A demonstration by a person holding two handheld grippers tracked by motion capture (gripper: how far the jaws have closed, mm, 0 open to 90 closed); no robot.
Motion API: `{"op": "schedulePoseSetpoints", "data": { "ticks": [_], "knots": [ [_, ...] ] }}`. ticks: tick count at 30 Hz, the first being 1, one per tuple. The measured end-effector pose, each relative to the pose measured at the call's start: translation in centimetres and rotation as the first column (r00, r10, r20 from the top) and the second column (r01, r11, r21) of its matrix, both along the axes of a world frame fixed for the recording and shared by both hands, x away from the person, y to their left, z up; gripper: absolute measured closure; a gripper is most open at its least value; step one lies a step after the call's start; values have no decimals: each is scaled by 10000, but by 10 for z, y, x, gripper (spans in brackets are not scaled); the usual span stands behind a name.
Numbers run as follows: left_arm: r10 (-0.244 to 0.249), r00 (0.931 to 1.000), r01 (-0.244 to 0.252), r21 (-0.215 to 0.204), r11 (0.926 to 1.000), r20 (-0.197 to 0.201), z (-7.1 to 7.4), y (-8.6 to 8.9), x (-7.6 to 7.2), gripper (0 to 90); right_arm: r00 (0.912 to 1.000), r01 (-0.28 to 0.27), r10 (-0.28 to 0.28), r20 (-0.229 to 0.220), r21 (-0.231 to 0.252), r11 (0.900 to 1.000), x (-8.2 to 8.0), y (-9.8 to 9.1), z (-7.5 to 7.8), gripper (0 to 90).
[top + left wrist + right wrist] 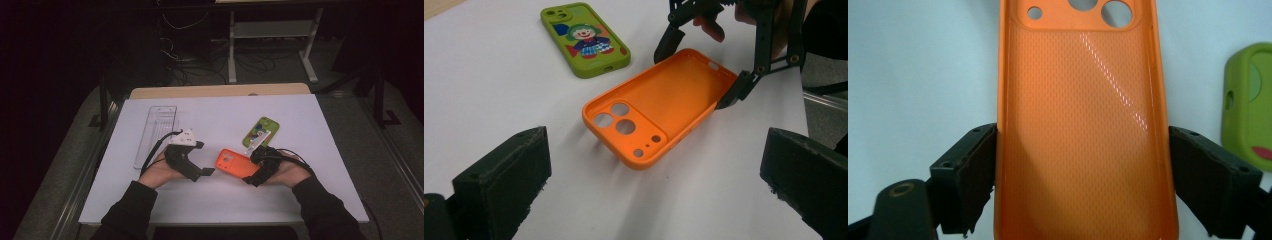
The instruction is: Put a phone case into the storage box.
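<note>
Nearest to me, my right gripper has its two jaws set against the long sides of the orange phone case, one on each edge, so it grips the case across its width. The case lies open side up on the white counter, camera holes pointing away from that gripper. My left gripper sits a little apart from the case's camera end, jaws wide with nothing between them. In the high view the left gripper is just left of the case. Beyond it lies a green phone case with a clown picture. Farther left, a clear plastic tray rests on the counter.
</note>
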State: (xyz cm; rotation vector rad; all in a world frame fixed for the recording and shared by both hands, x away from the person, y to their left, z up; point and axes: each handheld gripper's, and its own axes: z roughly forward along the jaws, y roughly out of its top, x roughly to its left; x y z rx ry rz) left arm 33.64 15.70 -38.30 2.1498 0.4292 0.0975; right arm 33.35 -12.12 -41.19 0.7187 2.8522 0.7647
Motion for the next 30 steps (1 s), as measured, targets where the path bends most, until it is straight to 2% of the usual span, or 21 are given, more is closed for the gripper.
{"op": "schedulePoseSetpoints", "data": {
  "ticks": [5,6,9,12,17,18,19,22,23,24,25,26,27,28,30],
  "knots": [
    [-259,9996,258,-65,9996,-118,6,1,6,0,9990,-430,429,123,47,9991,5,-3,8,150],
    [-405,9992,405,30,9992,-53,8,0,8,0,9980,-592,591,218,25,9982,9,-5,12,150],
    [-572,9984,572,-49,9983,-29,14,-3,13,0,9961,-833,832,295,49,9965,15,-10,19,150],
    [-563,9984,564,-115,9983,30,17,-3,17,0,9933,-1107,1104,333,72,9938,22,-13,24,150],
    [-809,9966,811,-124,9966,179,26,-6,25,0,9886,-1485,1482,265,115,9888,29,-15,33,150],
    [-797,9967,800,-158,9967,156,28,-8,27,0,9850,-1715,1712,239,111,9851,34,-15,36,150],
    [-812,9965,816,-199,9965,192,29,-8,28,0,9850,-1715,1712,239,111,9851,34,-15,36,150],
    [-1050,9943,1054,-206,9942,170,32,-12,31,0,9770,-2130,2129,108,123,9770,38,-13,39,150],
    [-1183,9928,1186,-200,9927,164,32,-14,31,0,9770,-2130,2129,108,123,9770,38,-13,39,150],
    [-1282,9915,1286,-174,9915,213,32,-15,31,0,9711,-2386,2386,5,145,9710,39,-10,41,150],
    [-1383,9901,1385,-37,9904,244,33,-15,31,0,9711,-2386,2386,5,145,9710,39,-10,41,150],
    [-1514,9882,1515,-39,9885,231,32,-16,30,0,9647,-2631,2633,-84,203,9646,39,-8,41,150],
    [-1608,9868,1607,46,9870,207,31,-16,30,0,9647,-2631,2633,-84,203,9646,39,-8,41,150],
    [-1787,9838,1785,154,9838,160,29,-18,29,0,9590,-2829,2831,-129,202,9589,38,-4,40,150],
    [-1872,9823,1871,148,9822,77,27,-19,29,0,9583,-2854,2856,-103,180,9582,37,-3,39,150]
  ]
}}
